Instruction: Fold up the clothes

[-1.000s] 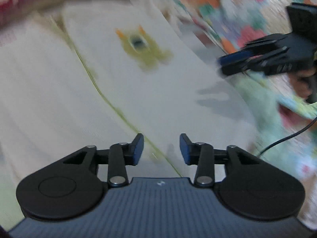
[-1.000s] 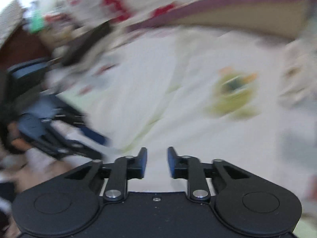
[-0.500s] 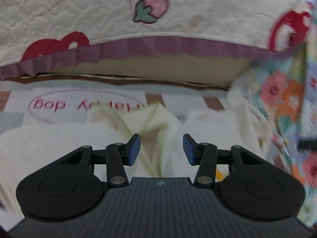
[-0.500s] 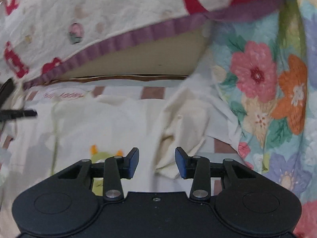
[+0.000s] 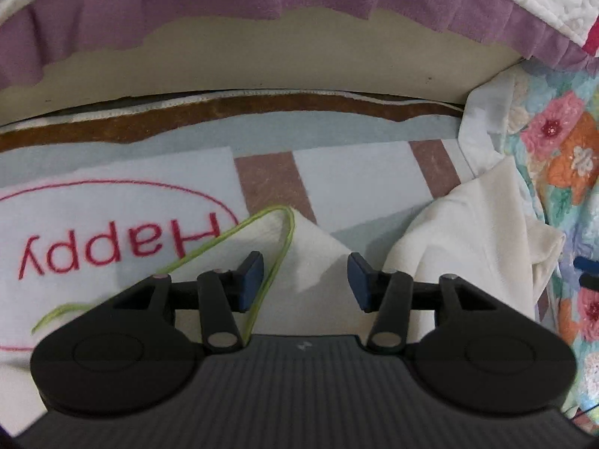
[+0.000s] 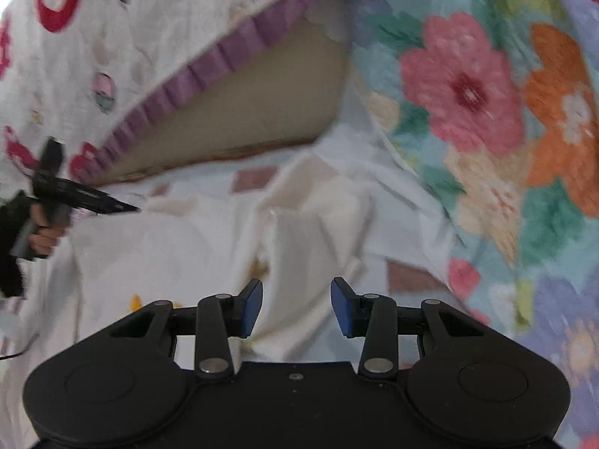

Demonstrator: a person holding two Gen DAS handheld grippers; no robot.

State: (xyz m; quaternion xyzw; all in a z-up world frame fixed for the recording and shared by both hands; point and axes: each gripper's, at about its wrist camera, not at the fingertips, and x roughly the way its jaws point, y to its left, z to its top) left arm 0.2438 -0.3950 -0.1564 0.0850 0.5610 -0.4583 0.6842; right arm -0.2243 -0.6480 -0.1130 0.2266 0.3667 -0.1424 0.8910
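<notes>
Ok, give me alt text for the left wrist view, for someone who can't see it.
The left gripper, jaws open and empty, points at a corner of a white garment with a green seam, lying on a mat printed "Happy". Behind is a purple frill; right, a floral quilt.

Left gripper (image 5: 305,280): black, blue pads, jaws apart, nothing pressed between them. White garment (image 5: 314,250): pointed corner lying below and between the jaws, green-stitched edge (image 5: 279,262) running beside the left pad. Cream garment (image 5: 471,239): crumpled, to the right. Mat (image 5: 112,209): pale, brown stripes, red oval with the word "Happy" upside down. Purple frill (image 5: 224,3): hanging along the top. Floral quilt (image 5: 561,142): at the right edge.
</notes>
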